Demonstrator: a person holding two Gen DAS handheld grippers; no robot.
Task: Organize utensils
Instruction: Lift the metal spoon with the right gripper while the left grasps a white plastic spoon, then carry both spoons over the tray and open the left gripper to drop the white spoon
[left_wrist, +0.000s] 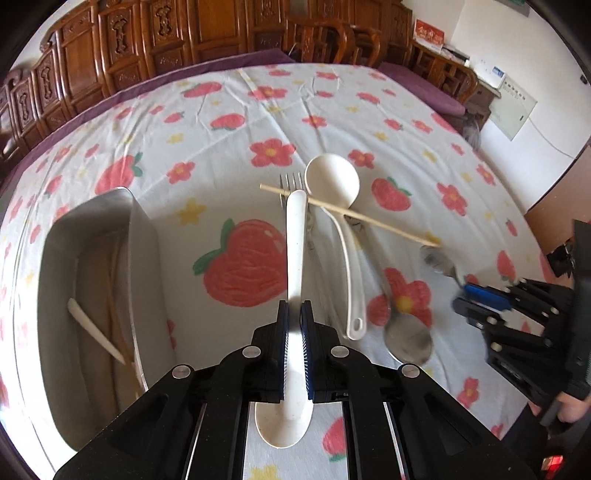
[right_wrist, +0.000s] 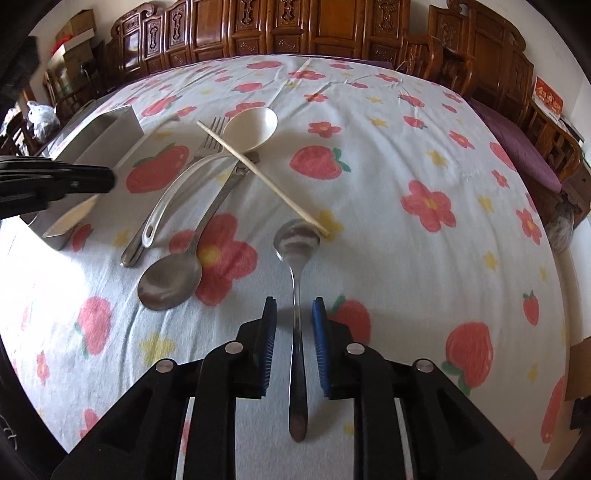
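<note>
The left gripper (left_wrist: 294, 314) is clamped on a white spoon (left_wrist: 295, 258), with the metal tray (left_wrist: 144, 236) just to its left. The right gripper (right_wrist: 294, 314) stands open astride a steel spoon (right_wrist: 296, 243) lying on the cloth (right_wrist: 406, 147), pads clear of the handle. This looks like mid-sorting: the left should likely carry over the tray and release, while the right closes squarely on the handle.
</note>
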